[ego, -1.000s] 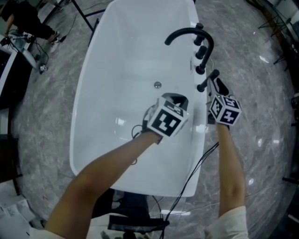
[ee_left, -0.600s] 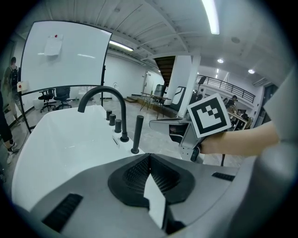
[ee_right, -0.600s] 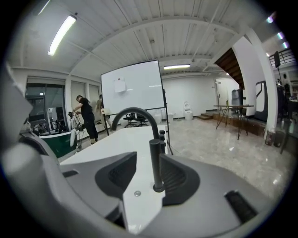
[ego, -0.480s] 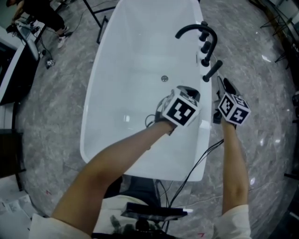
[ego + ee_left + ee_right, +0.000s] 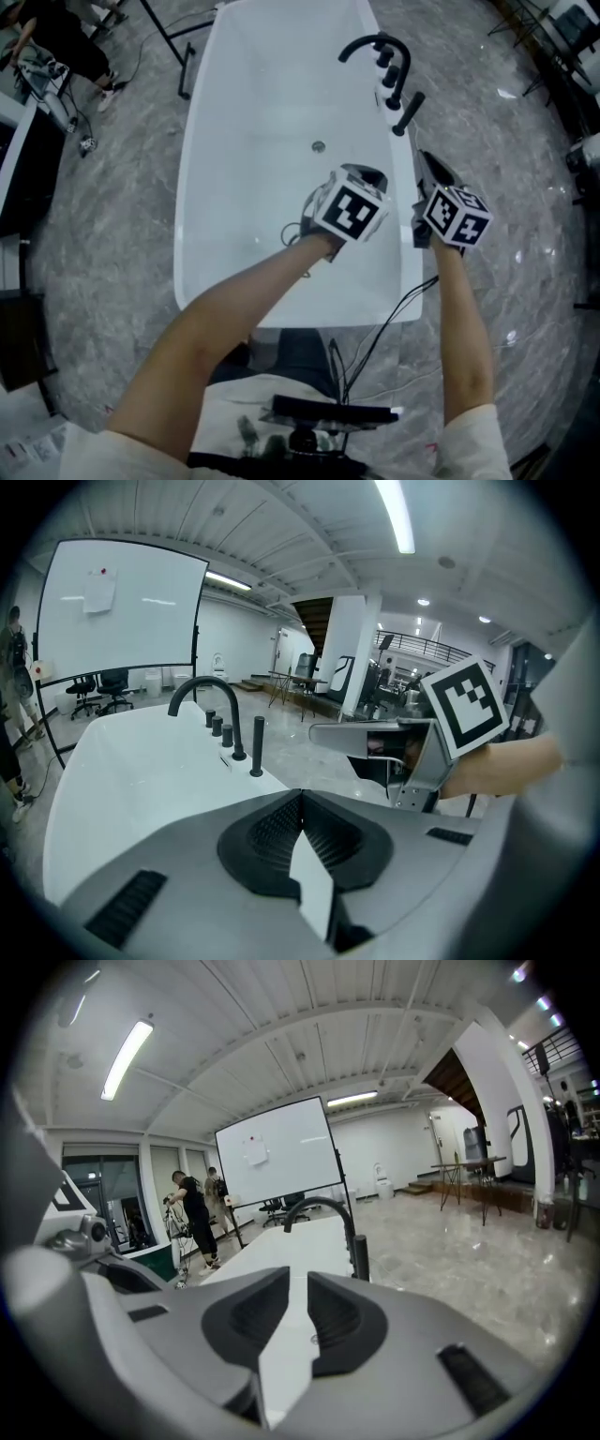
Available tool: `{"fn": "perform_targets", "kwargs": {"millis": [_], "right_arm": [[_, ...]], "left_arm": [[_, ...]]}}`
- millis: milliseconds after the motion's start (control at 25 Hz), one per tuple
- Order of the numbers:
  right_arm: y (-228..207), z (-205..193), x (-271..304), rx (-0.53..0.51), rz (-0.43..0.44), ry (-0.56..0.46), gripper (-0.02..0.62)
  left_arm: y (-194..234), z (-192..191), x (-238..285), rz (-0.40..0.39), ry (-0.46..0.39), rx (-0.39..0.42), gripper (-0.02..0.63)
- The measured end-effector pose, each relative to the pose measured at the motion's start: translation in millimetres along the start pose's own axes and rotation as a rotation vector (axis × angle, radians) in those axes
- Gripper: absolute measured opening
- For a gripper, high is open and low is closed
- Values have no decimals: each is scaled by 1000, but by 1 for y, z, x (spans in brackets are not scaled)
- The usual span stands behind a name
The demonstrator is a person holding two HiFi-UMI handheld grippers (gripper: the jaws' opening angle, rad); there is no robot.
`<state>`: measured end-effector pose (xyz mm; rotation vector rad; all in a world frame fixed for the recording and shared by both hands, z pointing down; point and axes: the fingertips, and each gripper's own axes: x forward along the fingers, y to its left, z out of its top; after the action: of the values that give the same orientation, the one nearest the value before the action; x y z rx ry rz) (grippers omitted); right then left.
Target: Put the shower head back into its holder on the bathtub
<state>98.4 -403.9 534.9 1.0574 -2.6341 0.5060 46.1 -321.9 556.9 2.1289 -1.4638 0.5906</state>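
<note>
The black shower head [image 5: 409,112] stands upright in its holder on the right rim of the white bathtub [image 5: 211,187]. It is beside the knobs and the curved black faucet [image 5: 370,44], and shows as a thin black post [image 5: 257,747] [image 5: 361,1258]. My right gripper [image 5: 425,161] hovers over the rim, a short way before the shower head and apart from it. Its jaws [image 5: 289,1279] are closing, a narrow gap remains, and nothing is between them. My left gripper [image 5: 362,178] hangs over the tub's inside. Its jaws [image 5: 300,797] are shut and empty.
The tub's drain [image 5: 319,146] lies ahead of the left gripper. A cable [image 5: 394,319] trails from the right gripper over the tub's near end. A whiteboard [image 5: 277,1152] on a stand and a person [image 5: 192,1213] are beyond the tub's far end. Grey marble floor surrounds the tub.
My right gripper has drawn back from the shower head, which stays standing on the rim. The left gripper has also pulled back toward the tub's near end.
</note>
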Motion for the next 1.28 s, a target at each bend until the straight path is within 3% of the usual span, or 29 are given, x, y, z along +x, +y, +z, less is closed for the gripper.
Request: {"fn": "perform_targets", "kwargs": {"millis": [320,880,1280], "right_arm": [[86,-2,-72,55,-19,-38,15],[264,-26,-161,124,-124,-163,12],[364,-17,-230,132,-170,-292,12]], "left_arm": [[-21,-26,-78,-64,-25,41,15],[-22,-88,-231,-169,-122,63,15],[-46,-97,-341,-227,-303,58,15]]}}
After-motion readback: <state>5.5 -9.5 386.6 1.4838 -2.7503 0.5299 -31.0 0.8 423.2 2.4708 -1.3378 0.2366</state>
